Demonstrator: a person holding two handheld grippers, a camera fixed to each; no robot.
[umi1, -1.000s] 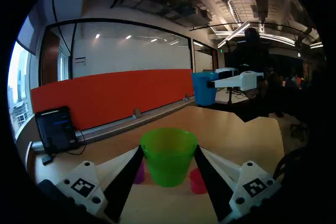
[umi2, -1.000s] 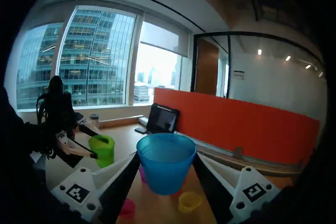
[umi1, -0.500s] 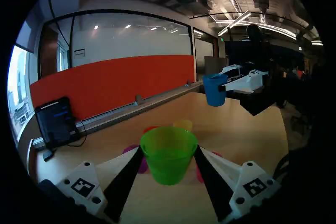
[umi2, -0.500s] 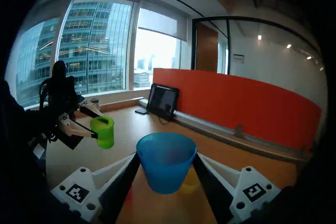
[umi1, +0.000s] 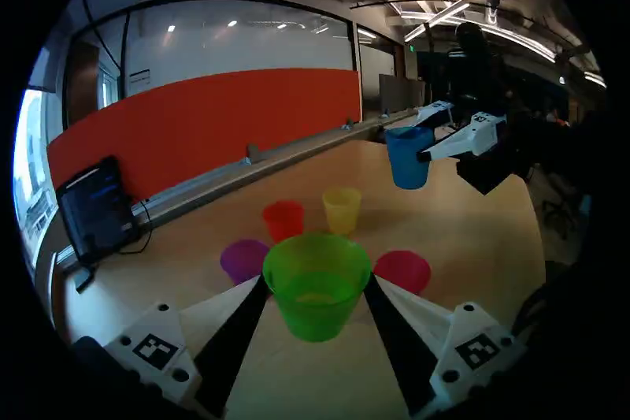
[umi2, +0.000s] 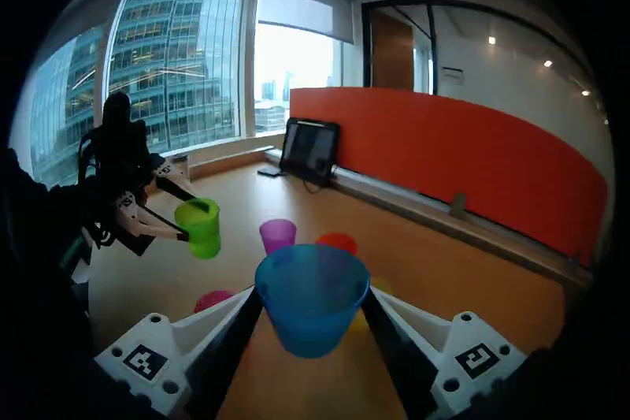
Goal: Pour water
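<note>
clamping a green cup with the left gripper, lower centre of the left gripper view. clamping a blue cup with the right gripper, lower centre of the right gripper view. held upright above small cups on a wooden table.

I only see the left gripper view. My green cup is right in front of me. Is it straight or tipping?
Observer: In the right gripper view the green cup is upright, up above the table.
Operator: What's behind my cup over there?
Observer: Big windows with tall buildings outside.
Operator: Is there water in the blue cup?
Observer: The right gripper view looks down into the open top of the blue cup, but I can't make out any water.
</note>
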